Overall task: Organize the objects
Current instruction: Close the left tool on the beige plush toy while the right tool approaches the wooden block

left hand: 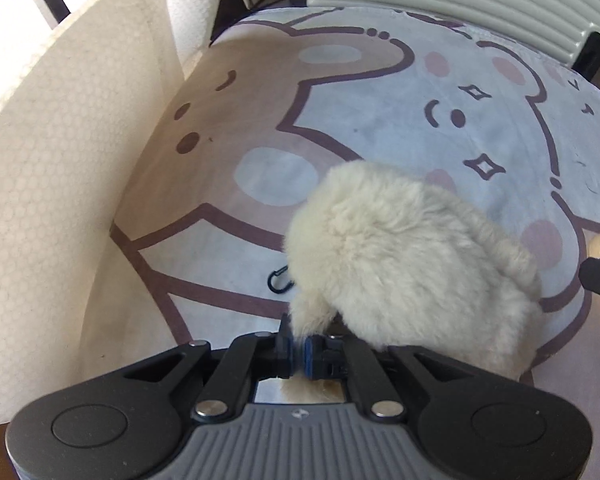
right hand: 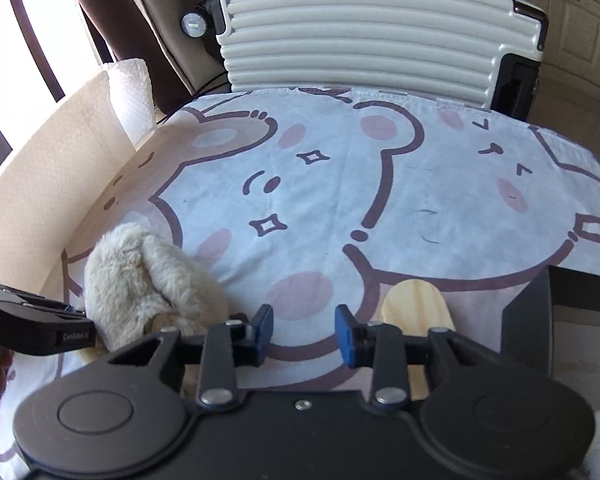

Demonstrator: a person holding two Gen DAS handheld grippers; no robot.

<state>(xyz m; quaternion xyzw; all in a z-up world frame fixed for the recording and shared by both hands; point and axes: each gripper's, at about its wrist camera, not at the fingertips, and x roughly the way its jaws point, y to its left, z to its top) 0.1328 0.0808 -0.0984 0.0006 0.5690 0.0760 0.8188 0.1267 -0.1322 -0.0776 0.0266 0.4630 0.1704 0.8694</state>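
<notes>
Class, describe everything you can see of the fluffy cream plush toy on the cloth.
The plush toy is a rounded lump of long, cream-white fur, darker beige in the right wrist view. It lies on the cartoon-bear cloth near the cloth's left side. The left gripper is shut on a thin furry tuft. A small dark clip lies beside it.

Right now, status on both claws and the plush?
Left claw shut on plush tuft. Right claw open, empty, over the cloth. Wooden piece just beyond the right claw.

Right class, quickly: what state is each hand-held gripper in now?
Left hand-held gripper: closed on a tuft of the plush toy.
Right hand-held gripper: open, nothing between its fingers.
</notes>
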